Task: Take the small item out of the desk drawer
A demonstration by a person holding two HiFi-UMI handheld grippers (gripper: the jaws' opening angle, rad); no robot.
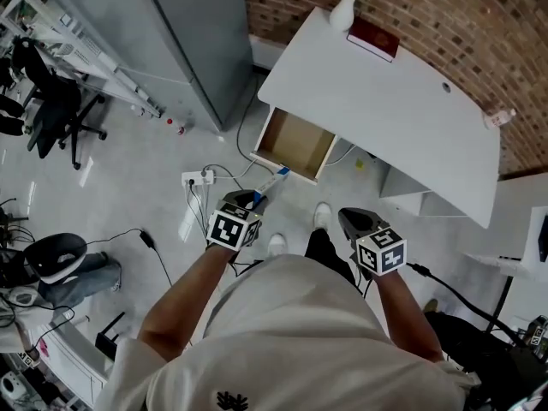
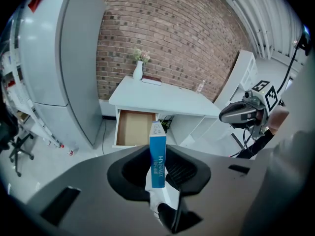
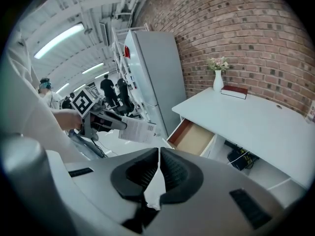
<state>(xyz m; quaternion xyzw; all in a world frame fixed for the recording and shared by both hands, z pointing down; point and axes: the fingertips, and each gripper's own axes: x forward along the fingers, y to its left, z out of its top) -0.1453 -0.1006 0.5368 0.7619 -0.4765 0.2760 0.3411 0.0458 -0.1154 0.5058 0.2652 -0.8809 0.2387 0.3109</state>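
My left gripper (image 1: 259, 198) is shut on a small blue and white box (image 1: 274, 181), held in the air in front of the open desk drawer (image 1: 295, 144). In the left gripper view the box (image 2: 157, 154) stands upright between the jaws of the left gripper (image 2: 158, 170), and the drawer (image 2: 134, 128) behind it shows a bare brown bottom. My right gripper (image 1: 349, 223) hangs lower right of the drawer, apart from it. In the right gripper view the right gripper (image 3: 158, 173) has its jaws together with nothing between them. That view also shows the box (image 3: 138, 130) and the drawer (image 3: 194, 136).
The white desk (image 1: 385, 101) stands against a brick wall and carries a vase (image 1: 342, 11), a red book (image 1: 372, 38) and a small bottle (image 1: 499, 118). A tall grey cabinet (image 1: 184, 32) stands left of it. A power strip (image 1: 199, 178) with cables lies on the floor.
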